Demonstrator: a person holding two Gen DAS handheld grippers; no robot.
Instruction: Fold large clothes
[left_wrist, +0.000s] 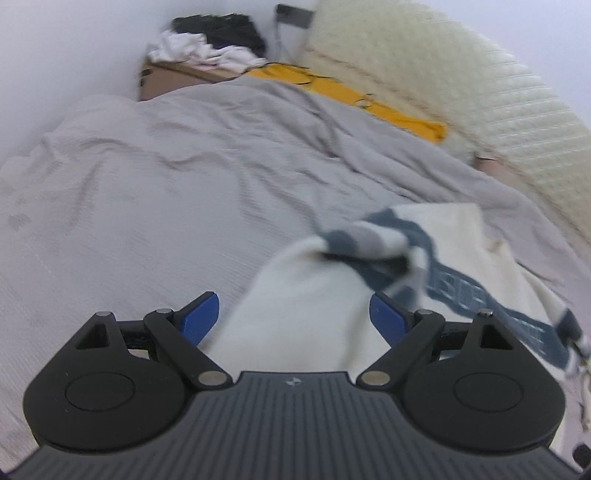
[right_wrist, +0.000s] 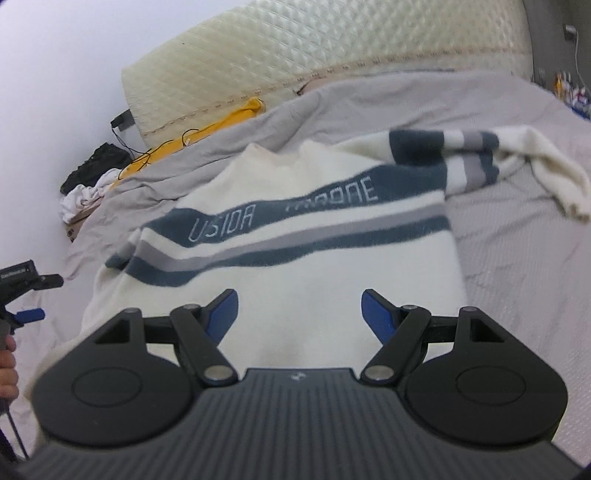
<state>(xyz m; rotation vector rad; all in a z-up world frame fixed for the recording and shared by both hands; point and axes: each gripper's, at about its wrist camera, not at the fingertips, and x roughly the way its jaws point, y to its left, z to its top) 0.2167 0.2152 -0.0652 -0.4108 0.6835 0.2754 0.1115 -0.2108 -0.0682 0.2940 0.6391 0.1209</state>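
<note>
A cream sweater (right_wrist: 295, 295) with blue and grey stripes and lettering lies spread on the bed. One striped sleeve (right_wrist: 480, 155) is bunched across its upper right. My right gripper (right_wrist: 300, 314) hovers open over the sweater's lower body, with nothing pressed between its blue pads (right_wrist: 223, 314). In the left wrist view, the other cream sleeve (left_wrist: 306, 295) with a striped band runs between my open left gripper's (left_wrist: 293, 314) fingers, and neither pad touches it. The left gripper (right_wrist: 37, 299) also shows at the left edge of the right wrist view, held by a hand (right_wrist: 7, 369).
Wrinkled grey bedding (left_wrist: 166, 184) covers the bed. A cream quilted mattress (right_wrist: 295, 48) leans along the far side, with a yellow cloth (left_wrist: 351, 92) and cables beside it. A cardboard box (left_wrist: 173, 75) piled with white and black clothes stands in the corner by the wall.
</note>
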